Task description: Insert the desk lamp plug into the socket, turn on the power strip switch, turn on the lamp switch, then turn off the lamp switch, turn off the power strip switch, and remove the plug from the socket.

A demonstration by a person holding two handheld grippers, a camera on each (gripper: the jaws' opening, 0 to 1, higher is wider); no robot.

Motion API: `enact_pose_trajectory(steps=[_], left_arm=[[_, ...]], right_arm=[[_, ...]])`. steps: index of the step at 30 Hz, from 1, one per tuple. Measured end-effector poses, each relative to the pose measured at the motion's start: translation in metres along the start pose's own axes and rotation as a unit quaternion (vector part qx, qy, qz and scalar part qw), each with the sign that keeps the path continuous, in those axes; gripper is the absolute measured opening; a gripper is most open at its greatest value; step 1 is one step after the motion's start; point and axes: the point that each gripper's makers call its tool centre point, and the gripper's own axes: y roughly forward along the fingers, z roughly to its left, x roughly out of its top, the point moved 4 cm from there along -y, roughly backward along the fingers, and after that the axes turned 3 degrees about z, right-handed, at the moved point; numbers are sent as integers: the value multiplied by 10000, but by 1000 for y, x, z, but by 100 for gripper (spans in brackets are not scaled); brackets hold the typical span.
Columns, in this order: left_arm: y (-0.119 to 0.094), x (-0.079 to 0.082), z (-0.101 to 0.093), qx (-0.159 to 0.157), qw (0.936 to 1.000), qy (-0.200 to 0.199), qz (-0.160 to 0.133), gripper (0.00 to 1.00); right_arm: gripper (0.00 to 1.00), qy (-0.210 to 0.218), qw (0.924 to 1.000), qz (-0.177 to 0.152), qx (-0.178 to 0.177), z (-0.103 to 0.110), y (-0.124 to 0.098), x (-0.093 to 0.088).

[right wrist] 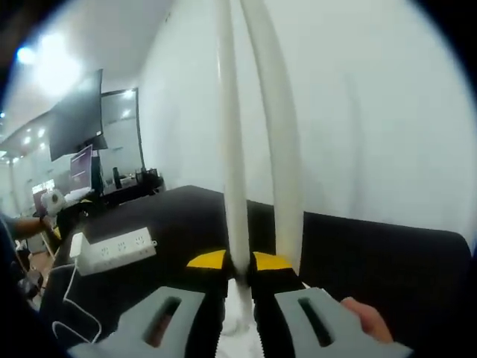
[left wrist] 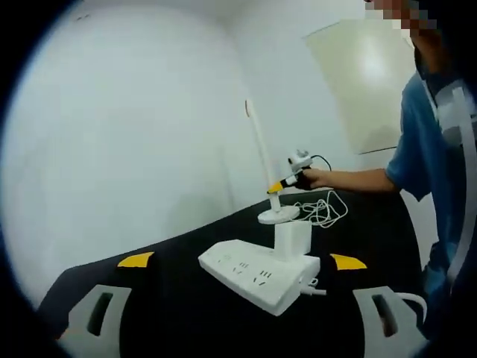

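You are working at a black table (left wrist: pixel 186 313) against a white wall (left wrist: pixel 134 134); ceiling lights (right wrist: pixel 45 63) are glaring upper left, above a dark monitor (right wrist: pixel 74 115).

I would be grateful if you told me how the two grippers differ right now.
The right gripper is closed around the desk lamp stem; the left gripper is open and holds nothing. The right sits at the lamp, while the left hangs short of the power strip. Both have yellow-tipped jaws.
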Motion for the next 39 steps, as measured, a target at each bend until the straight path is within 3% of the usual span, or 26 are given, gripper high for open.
enact_pose_trajectory(steps=[3,7,12,23,29,32,36,38,39], left_arm=[[-1,-6,-3,-18,9994,62,328,89],[-3,-8,-7,-40,9980,330,537,89],[-5,-8,-7,-20,9975,290,637,89],[-9,-1,-3,25,9989,120,443,89],[-10,-7,-4,28,9992,47,388,89],[-10,-9,-3,68,9994,-208,256,89],[-7,-13,1,83,9964,-834,-127,89],[-6,-16,-2,-134,9925,-1158,-378,89],[-6,-23,5,78,9913,-1266,-357,89]], right_arm=[[13,65,10000,-5,39,2,1,0],[12,104,9999,13,55,4,4,-1],[12,45,9999,87,31,12,1,-1],[11,136,9997,152,168,24,0,-1],[11,210,9990,210,335,29,-1,1],[11,262,9986,217,412,32,-2,1],[11,319,9979,252,498,39,-4,2],[11,348,9977,249,523,41,-5,2],[11,365,9976,246,534,43,-5,2]])
